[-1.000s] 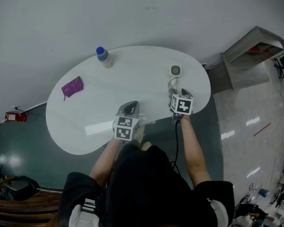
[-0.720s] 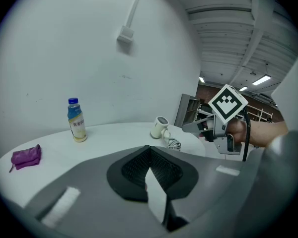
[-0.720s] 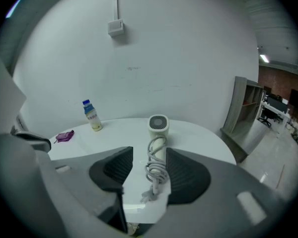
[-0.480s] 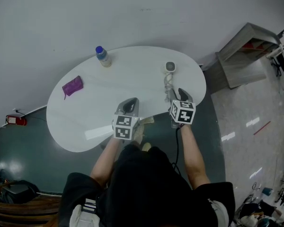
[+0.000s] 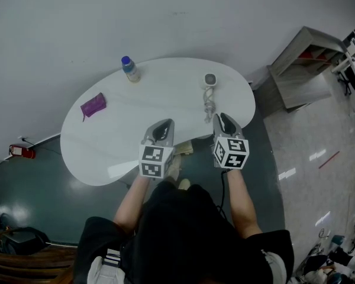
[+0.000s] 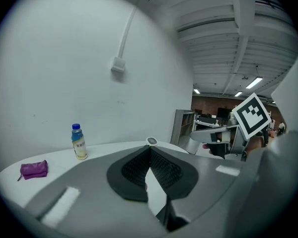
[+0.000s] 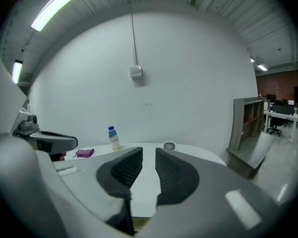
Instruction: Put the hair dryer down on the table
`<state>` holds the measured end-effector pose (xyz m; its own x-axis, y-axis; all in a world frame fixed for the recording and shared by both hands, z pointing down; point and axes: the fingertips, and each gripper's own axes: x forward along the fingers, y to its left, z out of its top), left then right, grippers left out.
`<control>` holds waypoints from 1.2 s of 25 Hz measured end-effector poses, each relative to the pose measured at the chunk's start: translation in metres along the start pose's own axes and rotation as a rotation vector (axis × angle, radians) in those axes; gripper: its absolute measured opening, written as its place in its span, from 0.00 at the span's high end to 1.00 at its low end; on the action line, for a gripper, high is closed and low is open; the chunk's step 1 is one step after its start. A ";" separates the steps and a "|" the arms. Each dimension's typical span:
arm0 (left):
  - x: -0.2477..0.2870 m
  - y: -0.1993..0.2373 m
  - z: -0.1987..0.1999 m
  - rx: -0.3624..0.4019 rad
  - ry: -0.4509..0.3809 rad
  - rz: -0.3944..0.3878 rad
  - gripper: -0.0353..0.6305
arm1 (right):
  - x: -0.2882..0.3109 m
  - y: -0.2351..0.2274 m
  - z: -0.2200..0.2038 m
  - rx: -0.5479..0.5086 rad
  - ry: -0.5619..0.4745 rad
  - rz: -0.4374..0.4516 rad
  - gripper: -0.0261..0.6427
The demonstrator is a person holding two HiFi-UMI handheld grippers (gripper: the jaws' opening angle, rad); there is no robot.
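**Item: hair dryer (image 5: 210,80).** It lies on the white table (image 5: 165,93) at about 1 o'clock of the tabletop. Its cord (image 5: 209,106) trails toward 6 o'clock. No gripper touches it.

**Right gripper (image 5: 222,120).** It is at the table's 5 o'clock edge, drawn back toward the person. A second ago it was over the cord end of the dryer, and it is now clear of it. Its jaws stand narrowly apart with nothing between them, and they have just been closing.

**Left gripper (image 5: 161,128).** It is at the 6 o'clock edge and has also pulled back a little. Its jaw tips meet and it is empty.

**Other contents.** A bottle (image 5: 129,69) stands at 11 o'clock. A purple pouch (image 5: 93,106) lies at 9 o'clock. Both are well apart from the dryer and have not moved.

**Assessment.** The dryer has been released and rests on the table while both grippers retreat, so the put-down looks complete. The dryer appears settled, with nothing near enough to disturb it.
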<state>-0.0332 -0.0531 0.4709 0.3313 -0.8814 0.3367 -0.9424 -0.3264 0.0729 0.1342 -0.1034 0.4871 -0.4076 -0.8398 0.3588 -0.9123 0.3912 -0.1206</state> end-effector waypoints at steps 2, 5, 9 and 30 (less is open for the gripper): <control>-0.009 -0.005 0.005 0.006 -0.015 -0.002 0.94 | -0.015 0.004 0.005 -0.008 -0.032 0.003 0.85; -0.022 -0.012 0.013 0.017 -0.038 0.002 0.94 | -0.036 0.009 0.014 -0.021 -0.079 0.007 0.89; -0.041 -0.020 0.024 0.031 -0.071 0.003 0.94 | -0.064 0.018 0.022 -0.037 -0.125 0.013 0.90; -0.095 -0.055 0.010 0.051 -0.094 -0.006 0.94 | -0.139 0.029 0.003 -0.062 -0.181 0.010 0.95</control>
<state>-0.0128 0.0450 0.4258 0.3418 -0.9067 0.2471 -0.9377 -0.3464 0.0262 0.1642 0.0237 0.4314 -0.4223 -0.8874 0.1850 -0.9062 0.4179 -0.0641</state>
